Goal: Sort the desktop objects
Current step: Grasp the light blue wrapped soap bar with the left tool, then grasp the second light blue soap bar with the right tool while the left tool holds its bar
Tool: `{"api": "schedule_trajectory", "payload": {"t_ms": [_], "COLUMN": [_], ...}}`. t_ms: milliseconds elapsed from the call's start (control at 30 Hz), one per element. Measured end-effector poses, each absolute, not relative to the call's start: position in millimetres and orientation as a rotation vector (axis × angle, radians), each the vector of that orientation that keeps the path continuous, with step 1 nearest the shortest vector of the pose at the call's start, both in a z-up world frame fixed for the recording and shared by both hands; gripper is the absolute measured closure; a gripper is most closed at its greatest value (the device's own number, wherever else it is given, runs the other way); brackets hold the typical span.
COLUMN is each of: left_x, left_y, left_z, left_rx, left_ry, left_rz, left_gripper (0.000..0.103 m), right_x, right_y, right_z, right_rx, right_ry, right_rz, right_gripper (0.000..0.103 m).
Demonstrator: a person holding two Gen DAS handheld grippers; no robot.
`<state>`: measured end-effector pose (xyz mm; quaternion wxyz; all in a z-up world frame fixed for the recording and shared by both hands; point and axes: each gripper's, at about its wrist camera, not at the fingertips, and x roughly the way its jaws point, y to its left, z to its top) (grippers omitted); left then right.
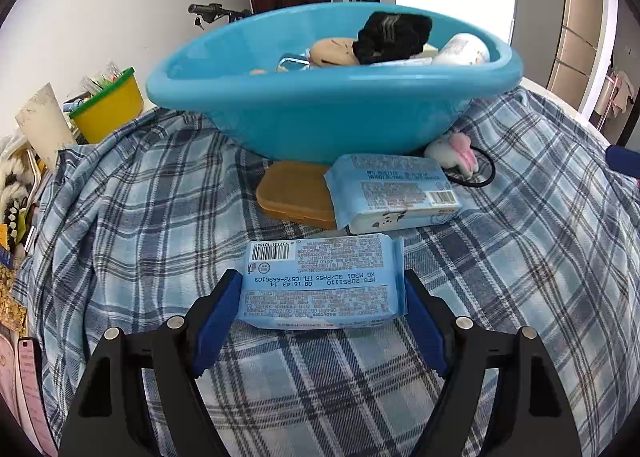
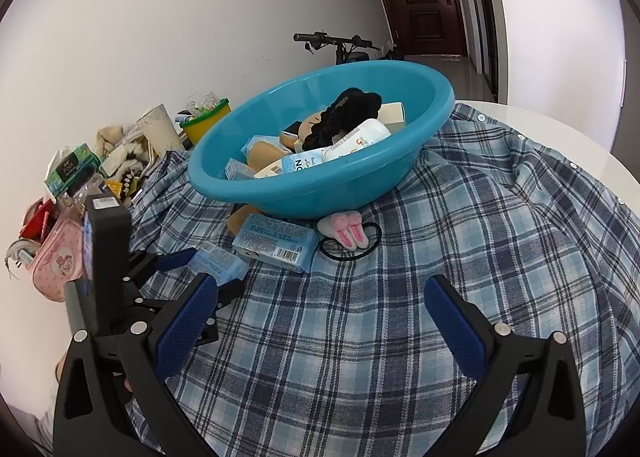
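Pads of left gripper (image 1: 322,289) clamp pale-blue printed wipes pack (image 1: 324,281); right gripper (image 2: 320,309) gapes empty

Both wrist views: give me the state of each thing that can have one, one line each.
Left tool: pads at both sides of the near wipes pack; contact unclear.
Right tool: open, nothing between its pads.
Near wipes pack: flat on the cloth, label side up.
Far wipes pack: lying partly on the tan case.
Blue basin: upright, holding several items.
Bunny hair tie: loose on the cloth.
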<state>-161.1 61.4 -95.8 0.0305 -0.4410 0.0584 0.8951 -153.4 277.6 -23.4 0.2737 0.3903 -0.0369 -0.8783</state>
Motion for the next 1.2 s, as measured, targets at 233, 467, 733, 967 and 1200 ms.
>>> {"api": "schedule_trajectory", "payload": {"t_ms": [233,467,733,967,1200], "left_x": [-146,-133,-123,-119,-117], "left_y": [51,30,1,-18,-30], "left_z": [-77,-62,-57,-56,-54], "left_rx": [-1.297,-1.239,-1.199,-1.178,-1.153], "left_ry": [0.148,0.096,0.004,-0.018,-0.048], "left_rz": [2.781,2.807,2.819,2.830,2.825], "left_gripper": [0.022,0.022,0.022,0.022,0.022], "right_x": [-158,-174,-182,-191,-196], "right_y": [261,242,196,165,154], "right_z": [-32,-50,-65,-81,-86], "right_rx": [1.072,1.117,1.153,1.201,1.202], "right_ry": [-0.115,-0.249,-0.253,-0.239,-0.176], "right_rz": [-2.345,-2.392,-2.410,-2.430,-2.463], "right_gripper": [0.000,0.000,0.000,0.000,0.000]}}
